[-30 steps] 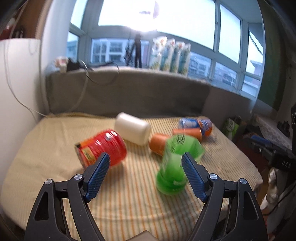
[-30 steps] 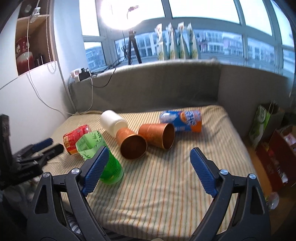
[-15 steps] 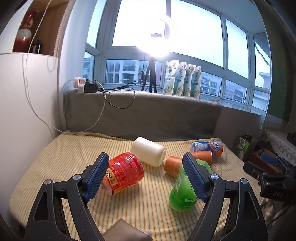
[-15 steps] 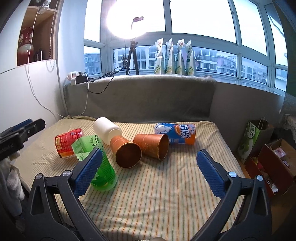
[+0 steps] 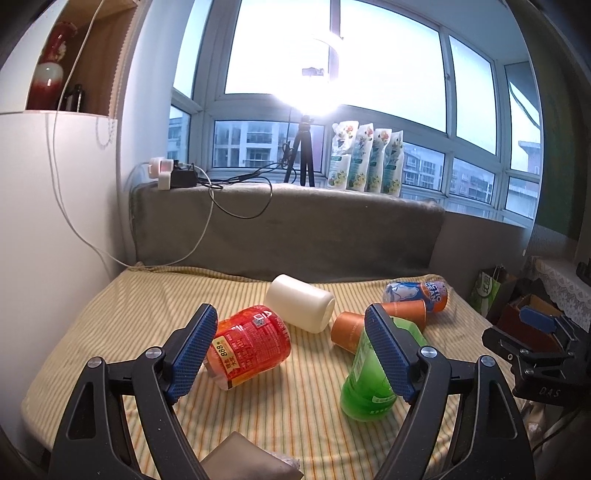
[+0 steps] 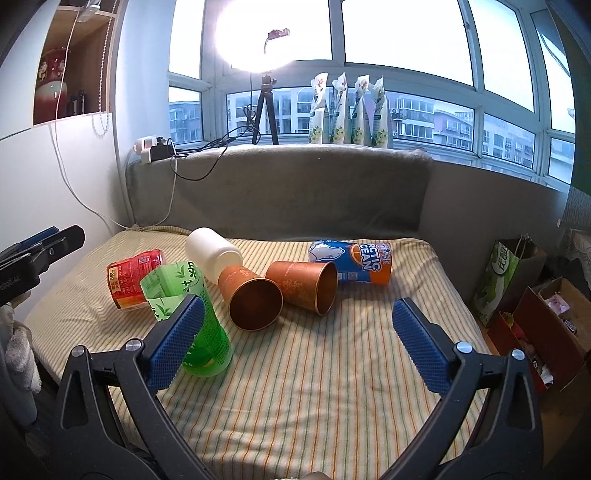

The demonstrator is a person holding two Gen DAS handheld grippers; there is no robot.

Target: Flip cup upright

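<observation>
A bed with a yellow striped sheet fills the lower half of both views, backed by a grey padded headboard under a wide window. Both grippers hang above the near edge of the bed. The left gripper has its blue-padded jaws wide apart, gripping nothing; the right gripper is likewise spread wide and empty. Six containers lie in a loose cluster mid-bed. A green cup stands with its wide torn mouth up, though it leans over rather than standing straight. Just behind it to the left lies a red cup on its side. A white cup lies on its side behind, touching the base of a copper cup, which lies tipped over with its open mouth facing the right camera. Beside that lies a second copper cup, also on its side, mouth toward the right. Behind it, a blue and orange cup lies sideways. On the sill, four refill pouches stand by a tripod holding a bright ring lamp.
</observation>
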